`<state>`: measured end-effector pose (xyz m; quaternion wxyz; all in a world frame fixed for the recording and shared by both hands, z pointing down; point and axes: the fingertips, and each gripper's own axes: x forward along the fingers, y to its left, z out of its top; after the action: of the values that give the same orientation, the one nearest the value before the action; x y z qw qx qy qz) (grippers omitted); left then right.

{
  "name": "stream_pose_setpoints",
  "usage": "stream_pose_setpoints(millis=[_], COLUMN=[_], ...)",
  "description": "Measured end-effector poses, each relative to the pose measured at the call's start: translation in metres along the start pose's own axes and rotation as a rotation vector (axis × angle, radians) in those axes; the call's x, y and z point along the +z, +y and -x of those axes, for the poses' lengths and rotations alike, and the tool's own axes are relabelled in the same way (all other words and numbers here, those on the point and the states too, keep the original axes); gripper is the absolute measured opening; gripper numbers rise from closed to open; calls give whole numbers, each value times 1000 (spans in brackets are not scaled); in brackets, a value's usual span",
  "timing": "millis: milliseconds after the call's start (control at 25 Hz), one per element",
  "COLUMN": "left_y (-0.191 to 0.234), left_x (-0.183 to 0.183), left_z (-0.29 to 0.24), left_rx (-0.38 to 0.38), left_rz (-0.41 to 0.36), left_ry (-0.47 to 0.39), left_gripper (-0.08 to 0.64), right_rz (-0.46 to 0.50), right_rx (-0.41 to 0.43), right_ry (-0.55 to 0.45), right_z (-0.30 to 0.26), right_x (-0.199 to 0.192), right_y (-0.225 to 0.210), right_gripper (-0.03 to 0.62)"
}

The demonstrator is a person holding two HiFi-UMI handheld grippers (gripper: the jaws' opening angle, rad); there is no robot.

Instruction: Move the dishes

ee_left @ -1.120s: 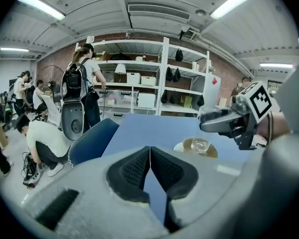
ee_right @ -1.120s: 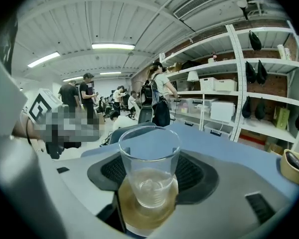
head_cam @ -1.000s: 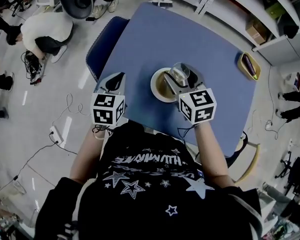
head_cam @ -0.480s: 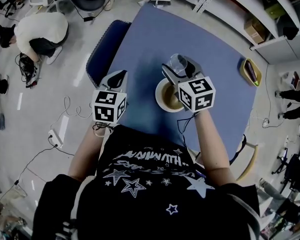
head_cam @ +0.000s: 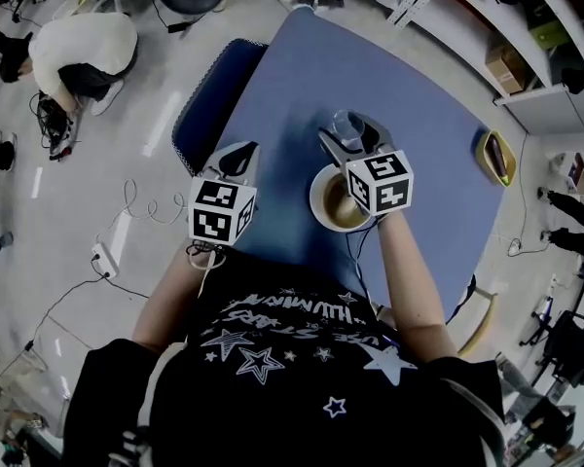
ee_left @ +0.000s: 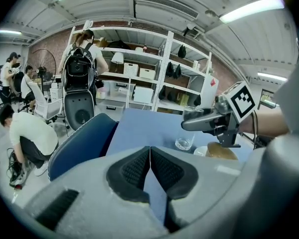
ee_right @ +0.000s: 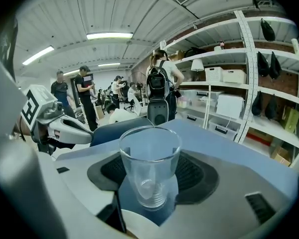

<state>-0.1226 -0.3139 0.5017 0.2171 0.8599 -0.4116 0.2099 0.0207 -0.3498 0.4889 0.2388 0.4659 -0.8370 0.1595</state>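
The glass (ee_right: 149,153), likely light, slick and breakable, is pinched mid-wall between the right gripper's (ee_right: 150,176) fingers (ee_right: 199,176) at the bowl's (head_cam: 323,195) 12 o'clock over the worktop (head_cam: 302,86); the left gripper's (ee_left: 149,168) fingers meet, empty.

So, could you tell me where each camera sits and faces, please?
Head view: on the head, looking steeply down at the blue table; both arms show.
Left gripper view: on the left gripper, facing shelves; shut fingers show.
Right gripper view: on the right gripper, facing shelves; fingers hold the glass.
All three show the glass.
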Motion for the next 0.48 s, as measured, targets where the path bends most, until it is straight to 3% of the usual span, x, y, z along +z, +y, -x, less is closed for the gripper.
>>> stream_pose_setpoints(millis=[480], left_y=[-6], left_x=[-3], left_z=[-2], left_rx=[-15], left_rz=[-10], left_ry=[12], left_gripper=[21], right_rz=[61], right_rx=[16], right_ry=[10], right_z=[1], right_x=[-7], right_y=[8], right_gripper=[281])
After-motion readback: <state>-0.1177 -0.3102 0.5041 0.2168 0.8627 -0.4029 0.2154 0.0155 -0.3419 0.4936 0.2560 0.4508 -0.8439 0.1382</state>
